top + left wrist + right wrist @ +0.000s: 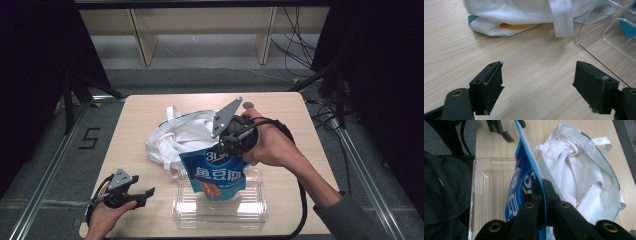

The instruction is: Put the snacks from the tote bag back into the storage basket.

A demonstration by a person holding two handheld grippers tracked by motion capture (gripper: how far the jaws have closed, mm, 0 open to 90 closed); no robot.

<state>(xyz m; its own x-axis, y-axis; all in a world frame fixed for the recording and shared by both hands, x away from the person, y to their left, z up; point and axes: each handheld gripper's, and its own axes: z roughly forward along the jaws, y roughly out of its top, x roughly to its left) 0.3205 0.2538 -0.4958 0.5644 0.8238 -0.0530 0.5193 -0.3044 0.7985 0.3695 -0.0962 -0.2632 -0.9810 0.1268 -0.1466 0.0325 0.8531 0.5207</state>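
Note:
My right gripper (226, 145) is shut on the top edge of a blue snack packet (216, 176), which hangs over a clear plastic tray (252, 211) near the table's front edge. In the right gripper view the jaws pinch the blue snack packet (524, 177) above the clear plastic tray (491, 192). A crumpled white cloth bag (180, 132) lies on the table just behind the tray. My left gripper (146, 195) rests open at the front left, low over bare wood, jaws wide apart and empty (537, 85). The white cloth bag (524, 12) lies ahead of it, an orange item showing under its edge.
The light wooden table (140, 115) has open wood at its left and back. A small round grey object (248, 105) lies near the back edge. A wooden shelf frame and cables stand on the floor beyond the table.

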